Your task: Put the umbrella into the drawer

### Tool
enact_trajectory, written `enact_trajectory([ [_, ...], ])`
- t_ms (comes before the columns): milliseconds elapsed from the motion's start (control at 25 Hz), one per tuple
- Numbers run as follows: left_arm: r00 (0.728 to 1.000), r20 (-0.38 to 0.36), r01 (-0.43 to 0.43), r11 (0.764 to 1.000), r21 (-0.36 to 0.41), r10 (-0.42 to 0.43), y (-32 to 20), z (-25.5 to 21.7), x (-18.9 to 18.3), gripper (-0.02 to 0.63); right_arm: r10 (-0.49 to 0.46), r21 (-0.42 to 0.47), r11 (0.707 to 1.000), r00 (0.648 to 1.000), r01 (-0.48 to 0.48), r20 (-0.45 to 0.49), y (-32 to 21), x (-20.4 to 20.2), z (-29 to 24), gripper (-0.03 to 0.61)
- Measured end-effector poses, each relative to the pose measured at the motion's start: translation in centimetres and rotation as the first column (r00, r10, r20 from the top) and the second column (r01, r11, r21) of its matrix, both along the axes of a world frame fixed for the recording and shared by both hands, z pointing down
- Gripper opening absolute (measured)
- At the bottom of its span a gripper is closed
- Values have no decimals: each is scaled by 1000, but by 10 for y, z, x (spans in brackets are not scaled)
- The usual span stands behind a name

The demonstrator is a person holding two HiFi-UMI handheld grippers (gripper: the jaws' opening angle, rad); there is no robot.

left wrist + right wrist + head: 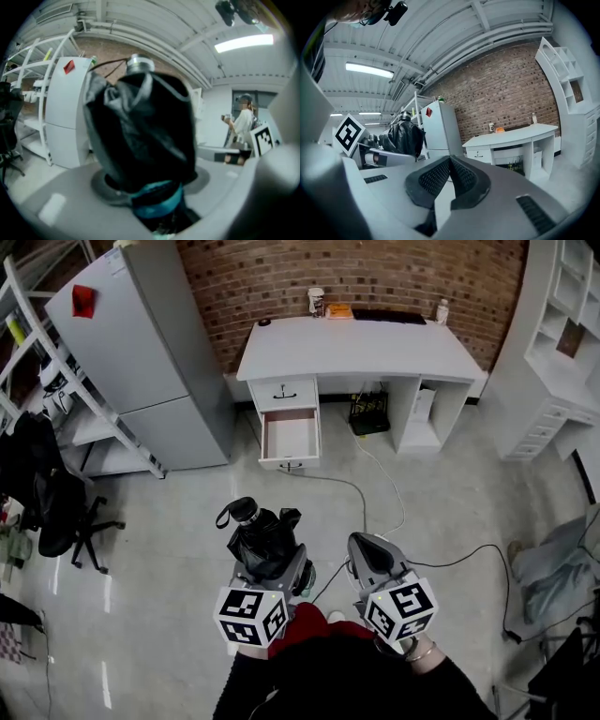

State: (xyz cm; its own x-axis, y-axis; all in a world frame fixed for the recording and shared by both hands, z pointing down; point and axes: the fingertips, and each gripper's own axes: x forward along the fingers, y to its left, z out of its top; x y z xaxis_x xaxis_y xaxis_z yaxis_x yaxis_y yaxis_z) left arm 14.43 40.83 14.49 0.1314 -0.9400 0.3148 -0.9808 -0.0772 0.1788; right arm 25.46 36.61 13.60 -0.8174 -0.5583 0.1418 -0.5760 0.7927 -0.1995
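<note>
A folded black umbrella (pixel 261 535) with a silver-capped handle and wrist loop sticks out forward from my left gripper (pixel 269 565), whose jaws are shut on it. In the left gripper view the umbrella (pixel 140 131) fills the middle, a teal strap (pixel 157 202) around its base between the jaws. My right gripper (pixel 367 557) is beside it, shut with nothing in it; its black pads (pixel 436 177) meet at the tips. The white desk (pixel 356 351) stands ahead by the brick wall, its lower left drawer (pixel 291 437) pulled open and empty. Both grippers are well short of the desk.
A grey fridge (pixel 141 343) stands left of the desk, with white shelving (pixel 56 362) and a black office chair (pixel 56 512) further left. Cables (pixel 375 486) trail across the floor from under the desk. A white shelf unit (pixel 562 343) stands right. A person (pixel 241 129) stands behind.
</note>
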Motion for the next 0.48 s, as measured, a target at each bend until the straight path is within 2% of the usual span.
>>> enact_trajectory([
  [480, 998, 22, 58, 998, -1, -58, -27, -13, -42, 249, 23, -44, 999, 1000, -22, 5, -40, -11, -6, 2],
])
